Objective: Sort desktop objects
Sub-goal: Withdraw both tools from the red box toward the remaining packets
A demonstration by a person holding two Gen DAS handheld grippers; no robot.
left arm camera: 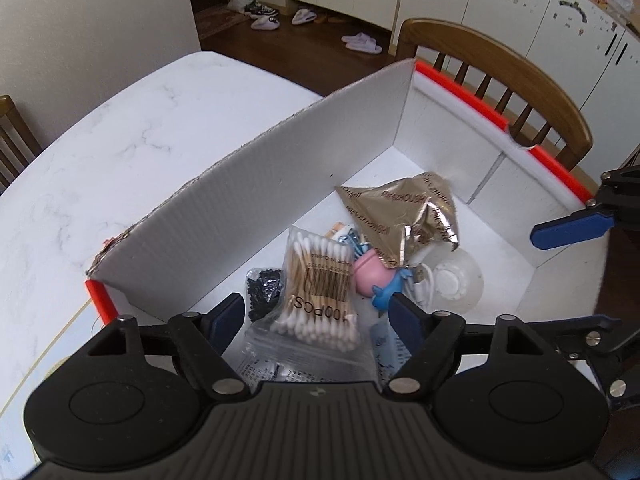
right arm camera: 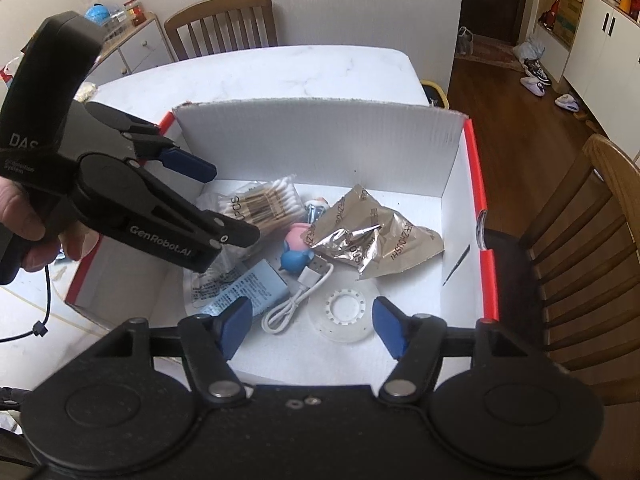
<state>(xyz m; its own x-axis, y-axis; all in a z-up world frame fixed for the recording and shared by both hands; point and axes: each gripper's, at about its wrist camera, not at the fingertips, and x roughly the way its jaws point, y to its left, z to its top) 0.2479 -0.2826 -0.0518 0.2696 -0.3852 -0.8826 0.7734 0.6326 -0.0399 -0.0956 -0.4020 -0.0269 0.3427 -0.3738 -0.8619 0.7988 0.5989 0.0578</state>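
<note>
A white cardboard box (left arm camera: 260, 200) (right arm camera: 320, 140) with red edges holds mixed items. Inside lie a bag of cotton swabs (left arm camera: 320, 280) (right arm camera: 260, 204), a crumpled gold foil packet (left arm camera: 412, 216) (right arm camera: 372, 240), a pink and blue toy figure (left arm camera: 372, 276) (right arm camera: 298, 246), a white USB cable (right arm camera: 296, 300), a clear tape roll (left arm camera: 452, 280) (right arm camera: 346, 314) and a small bag of black beads (left arm camera: 264, 288). My left gripper (left arm camera: 316, 316) (right arm camera: 220, 200) hovers open over the swab bag, gripping nothing. Over the tape roll and cable, my right gripper (right arm camera: 312, 322) is open and empty.
The box sits on a white marble table (left arm camera: 120, 120). A wooden chair (left arm camera: 500, 72) (right arm camera: 580, 260) stands close behind the box's red side. A thin dark pointed tool (right arm camera: 456, 268) leans in the box by that side. A hand (right arm camera: 24, 216) holds the left gripper.
</note>
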